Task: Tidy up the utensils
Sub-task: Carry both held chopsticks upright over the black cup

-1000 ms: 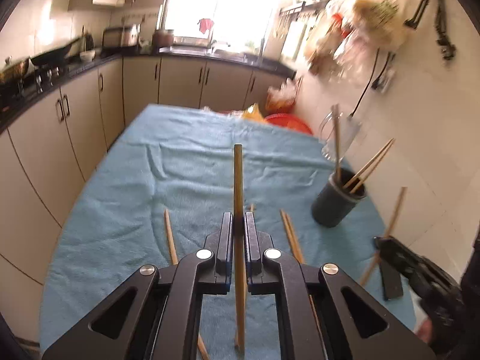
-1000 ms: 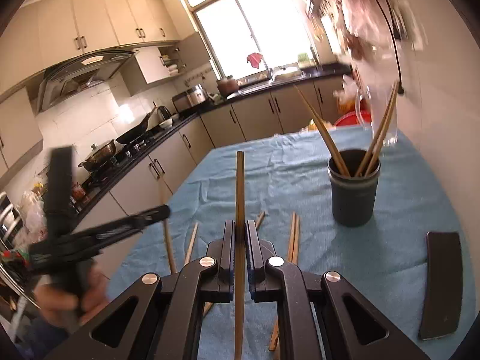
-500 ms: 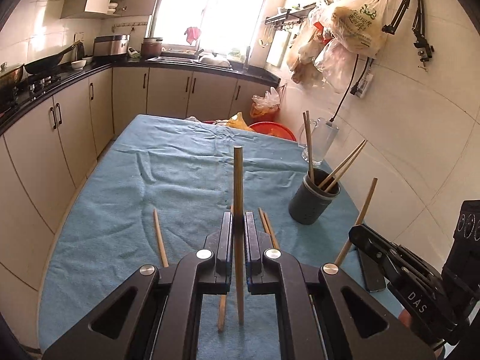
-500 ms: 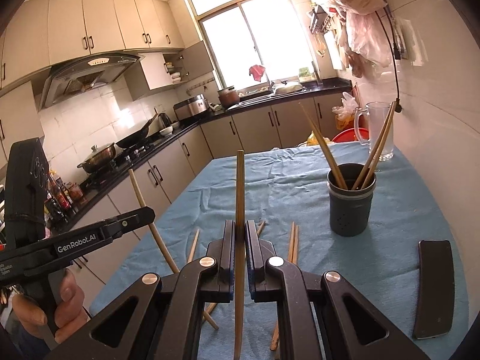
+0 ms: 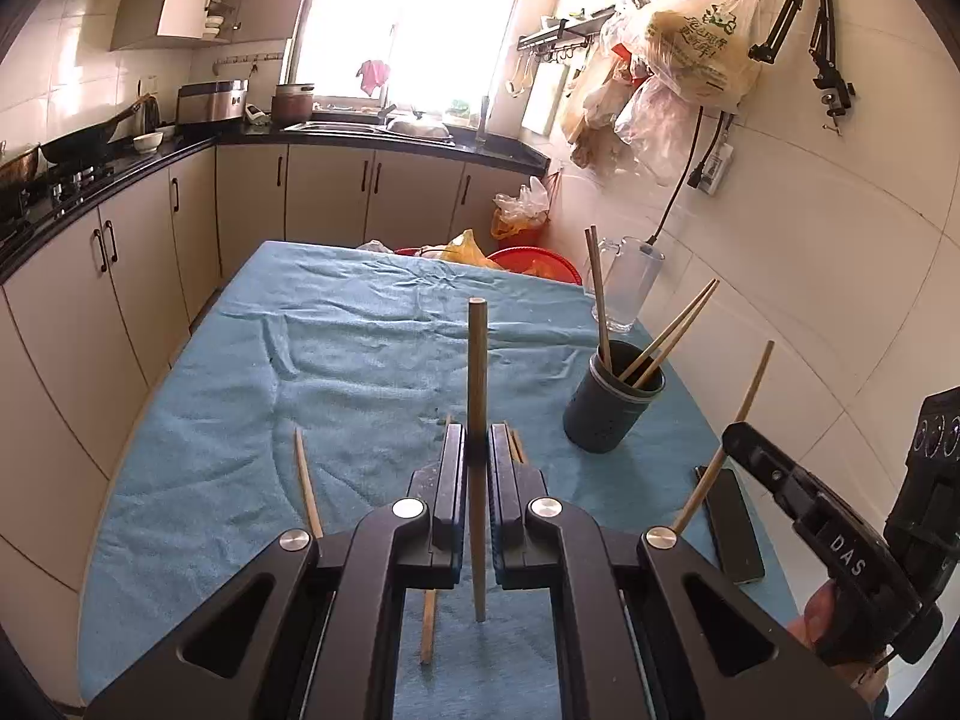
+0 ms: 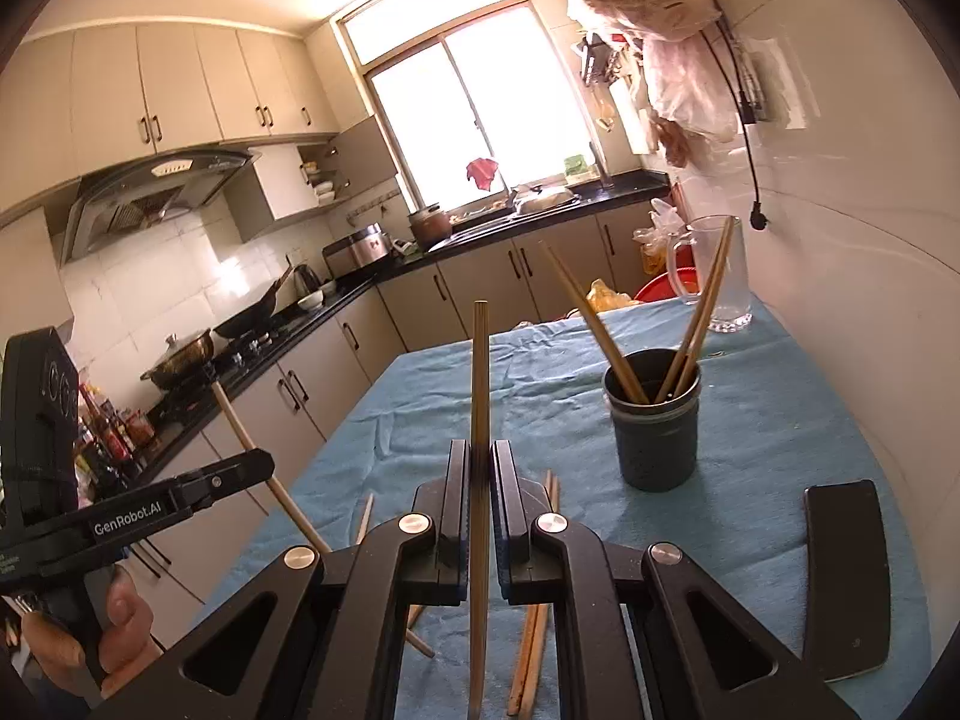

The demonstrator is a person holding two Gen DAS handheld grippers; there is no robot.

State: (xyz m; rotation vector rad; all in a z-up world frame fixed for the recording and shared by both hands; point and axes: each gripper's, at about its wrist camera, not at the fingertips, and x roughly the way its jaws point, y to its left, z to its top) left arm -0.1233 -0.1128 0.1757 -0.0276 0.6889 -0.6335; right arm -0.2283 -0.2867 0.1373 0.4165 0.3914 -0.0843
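My left gripper (image 5: 477, 438) is shut on a wooden chopstick (image 5: 477, 372), held upright above the blue cloth. My right gripper (image 6: 478, 453) is shut on another chopstick (image 6: 480, 378), also upright. A dark round holder (image 5: 615, 405) with several chopsticks stands on the right of the table; it also shows in the right wrist view (image 6: 657, 420), ahead and right of the right gripper. Loose chopsticks lie on the cloth (image 5: 306, 480) (image 6: 531, 654). The right gripper (image 5: 729, 435) shows at the right of the left view, the left gripper (image 6: 264, 462) at the left of the right view.
The table has a blue cloth (image 5: 360, 360). A glass mug (image 5: 627, 285) stands at the far right by the wall. A black phone (image 6: 843, 576) lies at the near right. Kitchen counters and cabinets (image 5: 120, 252) run along the left.
Both grippers have lifted and pulled back a little with their chopsticks held. The holder now sits farther ahead in both views.
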